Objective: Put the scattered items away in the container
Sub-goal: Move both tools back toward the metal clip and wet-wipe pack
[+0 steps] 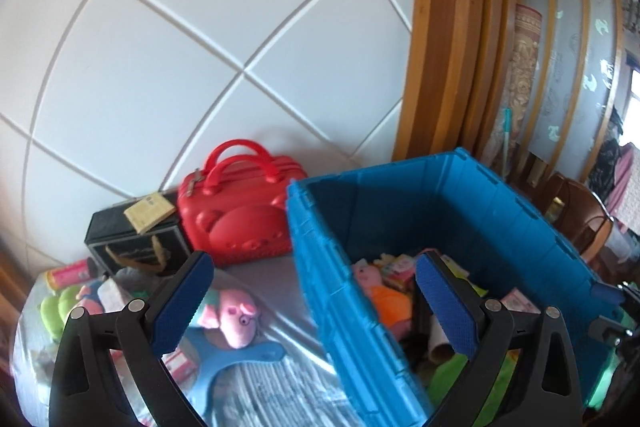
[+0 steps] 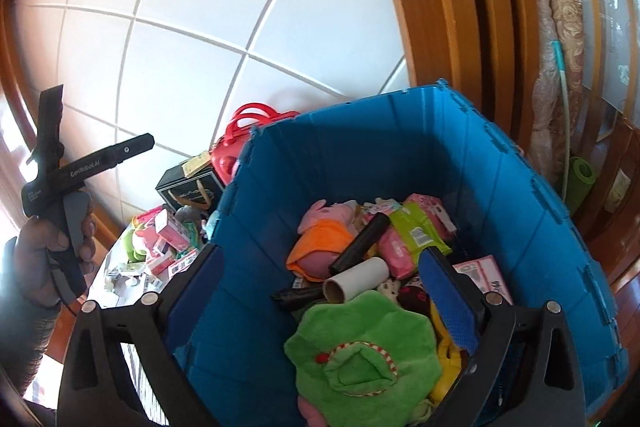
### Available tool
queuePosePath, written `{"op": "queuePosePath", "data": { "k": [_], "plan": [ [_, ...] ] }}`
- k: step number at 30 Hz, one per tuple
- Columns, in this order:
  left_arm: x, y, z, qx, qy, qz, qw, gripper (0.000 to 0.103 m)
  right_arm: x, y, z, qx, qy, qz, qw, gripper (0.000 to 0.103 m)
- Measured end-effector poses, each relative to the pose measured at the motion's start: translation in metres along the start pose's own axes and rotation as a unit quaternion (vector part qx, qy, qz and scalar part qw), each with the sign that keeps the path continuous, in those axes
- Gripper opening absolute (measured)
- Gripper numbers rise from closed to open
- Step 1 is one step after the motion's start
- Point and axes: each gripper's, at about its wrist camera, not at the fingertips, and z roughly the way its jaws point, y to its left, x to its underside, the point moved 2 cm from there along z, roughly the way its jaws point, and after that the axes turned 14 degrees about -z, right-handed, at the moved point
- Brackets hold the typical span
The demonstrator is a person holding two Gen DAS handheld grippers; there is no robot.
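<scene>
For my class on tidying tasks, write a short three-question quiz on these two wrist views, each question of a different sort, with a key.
1. True or false: the red carry case is inside the blue crate.
2. Multiple choice: what lies on top of the pile nearest the right gripper? A) a green plush B) a glass jar C) a metal spoon
3. Fill in: the pink pig plush still outside the crate lies beneath the open jaws of the ____ gripper.

Key: 1 false, it stands beside the crate by the wall; 2 A; 3 left.
</scene>
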Motion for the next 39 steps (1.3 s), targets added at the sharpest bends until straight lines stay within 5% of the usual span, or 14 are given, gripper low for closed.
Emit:
{"op": "queuePosePath", "data": {
  "k": [11, 22, 39],
  "plan": [
    [0.036, 0.173, -0.075, -0.080, -0.015, -0.078, 0.9936, 0.102, -0.033, 0.134, 0.040, -0.061, -0.005, -0.085, 0.995, 0.099],
    [0.063, 0.303, -0.120, -0.085, -0.003, -0.116, 0.9896, 0.102, -0.041, 0.274, 0.077, -0.078, 0.014, -0.109, 0.991, 0.099],
    [0.144, 0.503, -0.155, -0.144, 0.051, -0.186, 0.9707, 0.102, 0.006, 0.440, 0.166, -0.107, 0.091, -0.148, 0.979, 0.099]
  ]
}}
